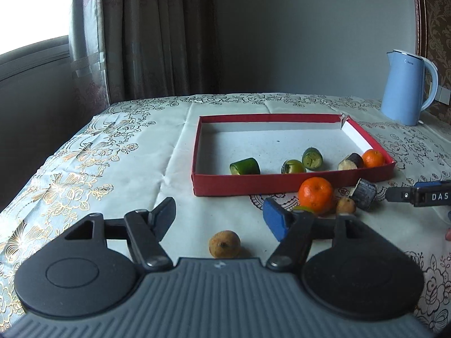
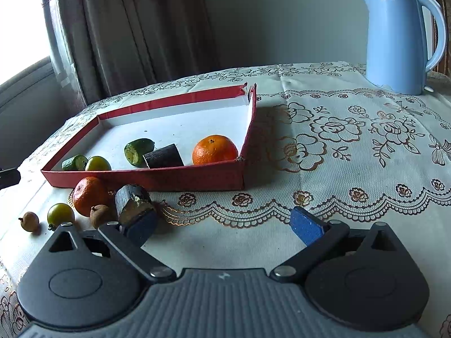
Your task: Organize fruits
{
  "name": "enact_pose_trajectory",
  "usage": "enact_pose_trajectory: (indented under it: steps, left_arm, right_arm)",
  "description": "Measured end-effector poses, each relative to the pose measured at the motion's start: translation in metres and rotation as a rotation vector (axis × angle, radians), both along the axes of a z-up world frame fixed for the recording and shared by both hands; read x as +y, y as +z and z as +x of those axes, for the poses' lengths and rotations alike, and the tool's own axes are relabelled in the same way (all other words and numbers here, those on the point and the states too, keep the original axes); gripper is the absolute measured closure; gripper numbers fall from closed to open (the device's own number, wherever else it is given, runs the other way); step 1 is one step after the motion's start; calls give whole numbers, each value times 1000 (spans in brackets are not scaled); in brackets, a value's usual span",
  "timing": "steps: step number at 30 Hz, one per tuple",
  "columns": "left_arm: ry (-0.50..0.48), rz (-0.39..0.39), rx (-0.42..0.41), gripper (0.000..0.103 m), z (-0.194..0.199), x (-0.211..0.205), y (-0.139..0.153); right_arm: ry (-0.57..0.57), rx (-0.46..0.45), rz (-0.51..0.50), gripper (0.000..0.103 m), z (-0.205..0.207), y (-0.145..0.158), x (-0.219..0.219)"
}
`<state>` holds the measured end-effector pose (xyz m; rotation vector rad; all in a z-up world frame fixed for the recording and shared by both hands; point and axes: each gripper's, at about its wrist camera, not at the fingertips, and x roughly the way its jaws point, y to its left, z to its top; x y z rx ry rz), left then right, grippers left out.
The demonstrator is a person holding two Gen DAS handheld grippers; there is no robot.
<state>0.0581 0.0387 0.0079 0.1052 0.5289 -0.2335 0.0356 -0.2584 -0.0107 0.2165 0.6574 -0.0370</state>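
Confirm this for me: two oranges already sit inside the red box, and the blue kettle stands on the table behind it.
Not quite: only one orange sits inside the red box; the other orange lies on the tablecloth in front of it, as the right wrist view shows. The blue kettle does stand behind.

Left gripper (image 1: 220, 214) open above floral tablecloth (image 1: 84, 169), small brown fruit (image 1: 224, 244) lying between jaws, untouched. Red tray (image 1: 282, 186) beyond holds green pieces and tangerine (image 1: 373, 158). Blue kettle (image 1: 406, 87) far right.
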Motion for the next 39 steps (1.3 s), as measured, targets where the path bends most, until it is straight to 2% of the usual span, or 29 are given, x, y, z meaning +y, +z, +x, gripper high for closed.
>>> enact_pose_trajectory:
  steps: [1, 2, 5, 12, 16, 21, 27, 29, 30, 31, 32, 33, 37, 39]
  left_arm:
    - [-4, 10, 12, 40, -2, 0, -5]
    - [-8, 16, 24, 46, -3, -1, -9]
    - [-4, 7, 95, 80, 3, -1, -27]
    - [-12, -3, 80, 80, 3, -7, -27]
    - [-11, -9, 41, 80, 11, -15, -10]
    - [-12, 3, -19, 80, 46, -38, 13]
    - [14, 42, -6, 79, 91, -62, 4]
    - [35, 51, -1, 75, 94, -64, -1]
    - [44, 53, -4, 59, 92, -64, -3]
    - [52, 53, -15, 48, 89, -63, -3]
    - [56, 53, -26, 32, 85, -62, -3]
    - [69, 60, -49, 25, 78, -60, -1]
    - [93, 45, -77, 23, 53, -45, 7]
    - [114, 23, -75, 16, 40, -33, 8]
  right_arm:
    - [0, 0, 1, 0, 0, 0, 0]
    - [0, -1, 3, 0, 0, 0, 0]
    - [0, -3, 7, 0, -1, 0, 0]
    - [-1, -6, 16, 0, -1, 0, -2]
    - [-1, -6, 17, 0, -1, 0, -2]
    - [-1, -8, 20, 0, -1, 0, -3]
    - [-3, -21, 49, 0, -2, 1, -7]
    - [-4, -26, 60, 0, -3, 1, -9]
    - [-5, -29, 66, 0, -3, 1, -10]
    - [-5, -31, 71, 0, -3, 1, -10]
    - [-6, -33, 75, 0, -3, 1, -11]
    - [-6, -35, 79, 0, -3, 1, -12]
    - [-6, -37, 83, 0, -4, 1, -12]
    - [-7, -39, 88, 0, -4, 0, -12]
